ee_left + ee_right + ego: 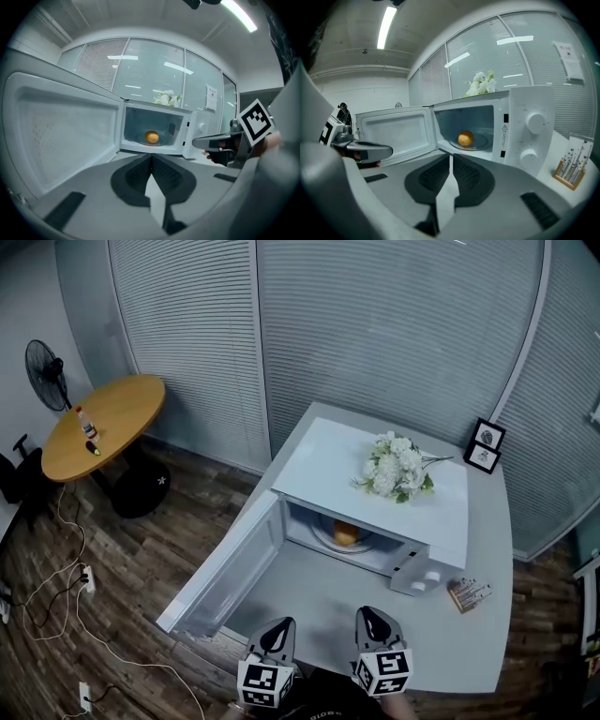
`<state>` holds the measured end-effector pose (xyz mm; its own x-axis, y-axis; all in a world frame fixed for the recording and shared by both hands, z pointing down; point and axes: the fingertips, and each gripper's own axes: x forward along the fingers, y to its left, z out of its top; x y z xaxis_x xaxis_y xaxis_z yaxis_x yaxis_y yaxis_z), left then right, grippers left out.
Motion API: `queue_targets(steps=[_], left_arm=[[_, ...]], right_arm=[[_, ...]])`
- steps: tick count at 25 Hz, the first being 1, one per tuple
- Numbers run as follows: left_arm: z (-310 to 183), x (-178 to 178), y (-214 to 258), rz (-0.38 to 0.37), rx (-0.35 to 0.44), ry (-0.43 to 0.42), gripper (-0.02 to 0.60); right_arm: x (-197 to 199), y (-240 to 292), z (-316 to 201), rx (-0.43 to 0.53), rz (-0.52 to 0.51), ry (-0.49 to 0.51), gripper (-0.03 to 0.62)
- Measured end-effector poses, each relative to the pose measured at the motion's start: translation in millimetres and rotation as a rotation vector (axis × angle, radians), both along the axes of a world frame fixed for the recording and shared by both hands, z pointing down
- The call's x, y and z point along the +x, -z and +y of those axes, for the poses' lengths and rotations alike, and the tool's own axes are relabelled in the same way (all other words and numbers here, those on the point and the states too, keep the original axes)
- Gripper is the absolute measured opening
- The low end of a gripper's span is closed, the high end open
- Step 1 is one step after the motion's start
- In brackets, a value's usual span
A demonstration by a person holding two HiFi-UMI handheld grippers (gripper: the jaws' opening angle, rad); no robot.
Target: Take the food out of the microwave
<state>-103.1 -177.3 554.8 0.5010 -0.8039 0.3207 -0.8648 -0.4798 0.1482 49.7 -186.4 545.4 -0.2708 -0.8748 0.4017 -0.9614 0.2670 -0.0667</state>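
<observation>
A white microwave (412, 512) stands on the grey table (487, 634) with its door (230, 563) swung wide open to the left. Inside, a round orange piece of food (346, 532) rests on the glass turntable. It shows straight ahead in the left gripper view (151, 137) and the right gripper view (465, 138). My left gripper (278, 634) and right gripper (377, 622) hover side by side at the table's near edge, well short of the cavity. Both are shut with nothing between the fingers: left (151, 157), right (451, 157).
White flowers (396, 465) lie on top of the microwave. Two small picture frames (486, 446) stand behind it and a small card box (469, 593) sits at its right. A round wooden table (103, 423), a fan (45, 371) and floor cables (66, 577) are at the left.
</observation>
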Motion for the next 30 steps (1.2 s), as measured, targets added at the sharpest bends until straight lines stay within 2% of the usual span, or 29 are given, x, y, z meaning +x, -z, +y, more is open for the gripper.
queue_targets(steps=[5,6,7,8,11,19,23,30], left_arm=[[-2.6,-1.3,-2.5,0.000,-0.020,-0.009,0.008],[-4.3,-2.9,-4.1,-0.002,-0.022,-0.004,0.008],[-6.3,-5.3,-5.5,-0.007,-0.023,0.004,0.008],[-8.7,-7.4,-6.1,-0.011,-0.024,0.011,0.008],[-16.1,-9.1,-1.5,-0.013,-0.025,0.018,0.008],[-25.6,-15.3,6.6,0.001,-0.037,0.050,0.008],[-23.6,-17.7,4.2,-0.008,-0.047,0.060,0.008],[-25.1,-27.8,1.3,-0.024,-0.056,0.097,0.008]], right_arm=[[-4.2,6.4,-30.5,0.003,0.002,0.005,0.011],[-4.9,8.1,-37.6,0.004,-0.005,0.005,0.042],[-6.4,9.7,-44.3,0.003,-0.012,0.010,0.112],[-8.0,11.3,-50.6,0.002,-0.016,0.015,0.146],[-9.6,16.3,-67.0,-0.002,-0.017,0.019,0.160],[-14.4,23.0,-109.7,0.009,-0.026,-0.006,0.287],[-13.5,17.9,-131.7,0.003,-0.003,-0.031,0.322],[-11.2,8.1,-166.9,-0.035,0.023,-0.060,0.334]])
